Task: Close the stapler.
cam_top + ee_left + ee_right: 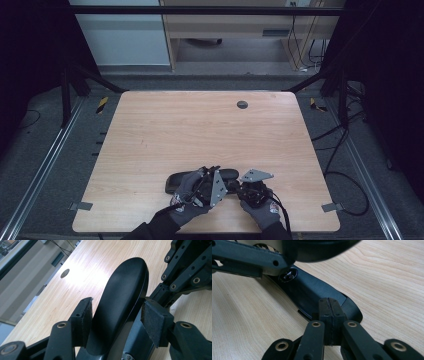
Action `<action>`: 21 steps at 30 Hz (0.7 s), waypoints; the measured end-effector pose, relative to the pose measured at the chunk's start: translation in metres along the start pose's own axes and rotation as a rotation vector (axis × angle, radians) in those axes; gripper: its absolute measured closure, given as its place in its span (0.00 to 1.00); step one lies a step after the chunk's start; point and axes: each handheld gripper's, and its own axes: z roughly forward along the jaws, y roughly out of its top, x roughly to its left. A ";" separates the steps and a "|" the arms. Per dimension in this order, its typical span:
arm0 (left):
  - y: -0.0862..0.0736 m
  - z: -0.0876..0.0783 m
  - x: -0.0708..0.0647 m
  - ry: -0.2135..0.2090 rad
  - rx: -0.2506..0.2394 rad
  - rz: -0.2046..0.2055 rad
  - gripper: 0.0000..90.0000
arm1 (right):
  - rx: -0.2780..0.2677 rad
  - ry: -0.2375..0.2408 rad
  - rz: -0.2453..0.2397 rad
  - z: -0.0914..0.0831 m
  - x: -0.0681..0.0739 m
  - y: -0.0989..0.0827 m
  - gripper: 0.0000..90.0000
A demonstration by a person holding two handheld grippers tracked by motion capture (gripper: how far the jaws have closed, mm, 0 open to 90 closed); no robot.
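Left tool (116,315), jaws parted astride the black oblong case (122,297), appears set to steady it, while the right tool (329,315), jaws pressed together, touches the case's end, the case lying flat on the counter (200,130) near its front edge.

A light wooden table with rounded corners (165,130) stands on grey carpeted floor (45,145). A small round dark grommet (242,104) sits near its far edge. Black cables (345,165) trail over the floor at the right.

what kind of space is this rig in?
Likely a lab or office data-collection station: a bare wooden table with a cable grommet, dark frame struts around it, loose cables on grey floor.
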 end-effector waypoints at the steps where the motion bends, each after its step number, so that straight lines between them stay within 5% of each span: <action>1: 0.000 0.000 0.000 -0.001 0.000 -0.001 0.48 | 0.000 0.000 0.000 0.000 0.000 0.000 1.00; 15: 0.000 -0.001 0.000 -0.011 -0.005 -0.008 0.47 | 0.013 -0.014 -0.005 -0.003 -0.003 0.000 0.99; 17: -0.001 0.000 0.001 -0.046 -0.006 -0.038 0.40 | 0.010 -0.017 0.002 -0.004 -0.003 0.000 0.98; 21: 0.000 -0.003 0.001 -0.043 -0.014 -0.037 0.39 | 0.000 -0.024 0.008 -0.007 -0.005 0.001 0.96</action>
